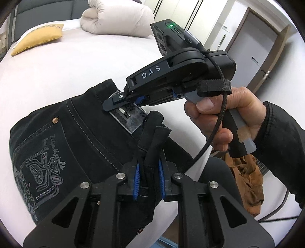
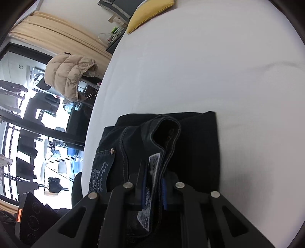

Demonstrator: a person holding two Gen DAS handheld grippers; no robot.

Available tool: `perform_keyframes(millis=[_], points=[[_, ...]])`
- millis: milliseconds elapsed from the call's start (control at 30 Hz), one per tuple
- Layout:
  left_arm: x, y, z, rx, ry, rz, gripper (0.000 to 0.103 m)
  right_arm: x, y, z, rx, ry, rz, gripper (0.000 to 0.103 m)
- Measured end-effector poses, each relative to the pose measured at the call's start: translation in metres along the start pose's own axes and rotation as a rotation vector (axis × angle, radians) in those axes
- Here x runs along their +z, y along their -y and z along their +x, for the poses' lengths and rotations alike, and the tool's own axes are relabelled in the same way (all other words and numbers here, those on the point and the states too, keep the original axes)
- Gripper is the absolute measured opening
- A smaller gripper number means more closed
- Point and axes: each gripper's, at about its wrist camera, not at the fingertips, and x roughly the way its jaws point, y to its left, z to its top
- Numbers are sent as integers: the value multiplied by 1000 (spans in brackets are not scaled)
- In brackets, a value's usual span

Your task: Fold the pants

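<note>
Black jeans (image 1: 76, 133) lie on the white bed (image 1: 76, 66), the embroidered back pocket (image 1: 42, 162) facing up. My left gripper (image 1: 149, 171) is shut on a bunched bit of the waistband, with dark cloth between its blue pads. My right gripper (image 1: 114, 103), held by a hand (image 1: 225, 114), pinches the waistband at the grey label (image 1: 131, 116). In the right wrist view my right gripper (image 2: 154, 183) is shut on the lifted waistband and label (image 2: 150, 171), and the jeans (image 2: 190, 143) lie folded beneath it.
A yellow pillow (image 1: 38, 38) and a rolled beige duvet (image 1: 118, 17) sit at the bed's far side. A brown garment (image 1: 246, 181) lies off the bed by a chair. A beige puffer jacket (image 2: 70, 74) hangs beyond the bed's edge, with a door (image 1: 266, 47) behind.
</note>
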Motion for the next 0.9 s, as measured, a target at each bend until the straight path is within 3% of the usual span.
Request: perform_keyframes(millis=[567,700,833,900], points=[[-1,-2,26,-1,-63,15,15,-10,45,2,45,25,54,14],[-4,-10,22,-60,-72,-35,21,-19,66,2,137,56,105,15],[-10,-24,-9,-160,-102,-128,23,-30,70,-10,149,93,144,24],[-15,-39,-30,-163,-94,-172,23,-35,72,-22,126,117,170,27]])
